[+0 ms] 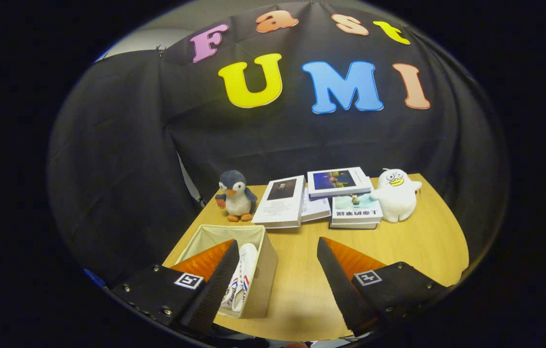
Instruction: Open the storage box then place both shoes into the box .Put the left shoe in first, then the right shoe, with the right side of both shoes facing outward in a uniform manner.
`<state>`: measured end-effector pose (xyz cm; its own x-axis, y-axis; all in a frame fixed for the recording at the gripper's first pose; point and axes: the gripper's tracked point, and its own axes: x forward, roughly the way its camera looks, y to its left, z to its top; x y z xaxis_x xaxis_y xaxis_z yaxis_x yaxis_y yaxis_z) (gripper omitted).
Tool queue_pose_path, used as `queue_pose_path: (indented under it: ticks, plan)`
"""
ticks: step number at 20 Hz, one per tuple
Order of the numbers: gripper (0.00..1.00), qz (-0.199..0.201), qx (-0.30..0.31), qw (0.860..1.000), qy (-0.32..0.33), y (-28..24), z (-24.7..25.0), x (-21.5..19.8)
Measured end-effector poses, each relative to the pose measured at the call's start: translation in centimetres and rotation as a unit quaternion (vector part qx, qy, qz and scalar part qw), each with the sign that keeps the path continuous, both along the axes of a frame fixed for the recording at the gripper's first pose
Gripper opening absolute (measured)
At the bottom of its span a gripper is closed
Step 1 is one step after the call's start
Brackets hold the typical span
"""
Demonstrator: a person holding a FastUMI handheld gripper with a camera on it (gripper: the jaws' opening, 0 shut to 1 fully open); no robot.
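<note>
An open beige fabric storage box [259, 235] stands on the wooden table [413, 241] at the near left. Inside it lies a white shoe [243, 275] with red and blue stripes, resting on its side along the box's right wall. My gripper [277, 251] hangs above the table, open wide, with nothing between its fingers. The left finger [214, 285] covers part of the box and the shoe's heel end; the right finger [338, 280] is over bare table to the right of the box. Whether a second shoe lies in the box is hidden by the left finger.
At the back of the table stand a grey penguin plush [236, 195], several stacked books [282, 200], and a white duck plush [397, 194]. Black cloth walls close in the table on the left and behind.
</note>
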<state>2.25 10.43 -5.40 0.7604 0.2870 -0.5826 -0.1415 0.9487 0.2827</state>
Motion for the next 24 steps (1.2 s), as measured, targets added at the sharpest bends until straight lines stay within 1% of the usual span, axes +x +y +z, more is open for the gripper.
queue_pose_path:
  ticks: [5, 9, 12, 17, 24]
  plan:
    - [0.98, -0.026, 0.022, 0.998, -0.050, -5.4, 4.0, -0.9]
    - [0.97, -0.065, -0.014, 0.989, -0.134, -11.1, 6.8, -1.0]
    - [0.97, -0.096, -0.020, 0.981, -0.165, -14.1, 8.0, -1.8]
    - [0.98, -0.124, -0.022, 0.974, -0.186, -16.5, 7.9, -2.3]
    - [0.97, -0.135, -0.035, 0.967, -0.213, -17.2, 9.2, -2.1]
